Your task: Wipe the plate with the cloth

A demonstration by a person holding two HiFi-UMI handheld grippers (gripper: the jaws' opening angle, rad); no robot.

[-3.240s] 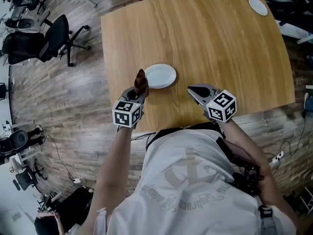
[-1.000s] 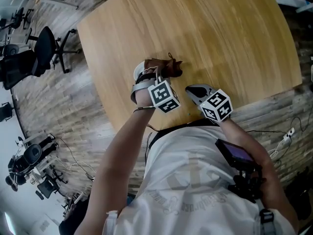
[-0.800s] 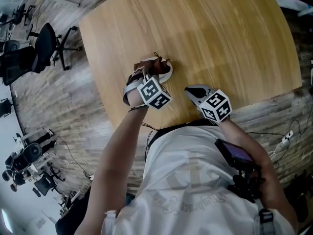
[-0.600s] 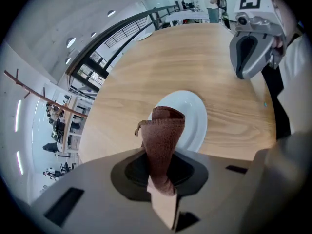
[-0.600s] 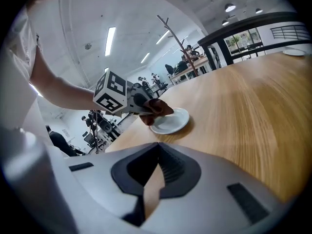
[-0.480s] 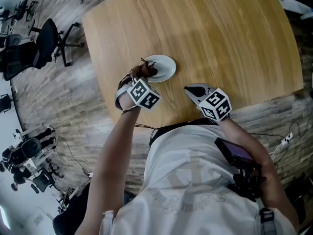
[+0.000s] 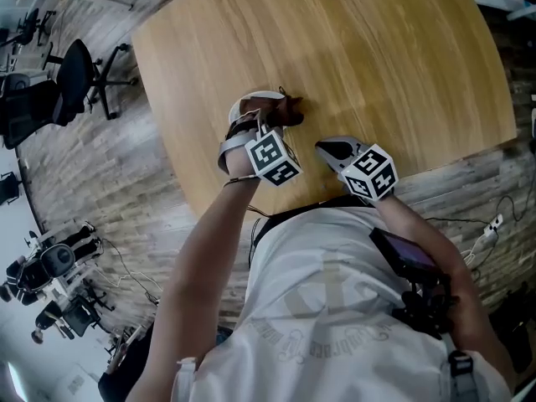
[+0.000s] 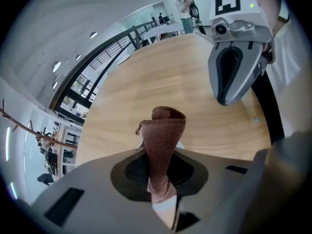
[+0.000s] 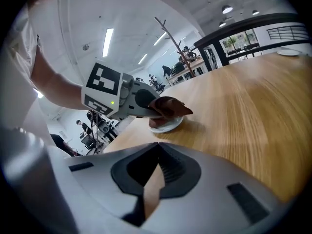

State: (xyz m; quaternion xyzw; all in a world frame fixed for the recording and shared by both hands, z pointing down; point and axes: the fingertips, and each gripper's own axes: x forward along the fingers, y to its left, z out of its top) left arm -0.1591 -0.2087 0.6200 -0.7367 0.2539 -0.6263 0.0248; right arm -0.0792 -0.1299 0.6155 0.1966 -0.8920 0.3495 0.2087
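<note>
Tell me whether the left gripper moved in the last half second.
Yes. The left gripper swept the brown cloth rightward across the white plate, to its right edge.

Plate (image 7: pixel 242 104) mostly hidden under cloth (image 7: pixel 283 112) and left gripper (image 7: pixel 261 124) in head view; only white slivers in left gripper view. Counter (image 7: pixel 377 48) far edge cut off at top.

Place: we read this as an open-plan office or lab workspace.
Furniture: we see a large wooden table (image 7: pixel 377 48) and black swivel chairs (image 7: pixel 77 67) on a wood-plank floor (image 7: pixel 92 174).
Equipment: we see tripods and camera gear (image 7: pixel 50 262), plus cables (image 7: pixel 490 223) on the floor.
Building: we see a railed upper gallery (image 8: pixel 107 48), strip ceiling lights (image 9: pixel 107 40) and people (image 8: pixel 181 4) standing far behind.
</note>
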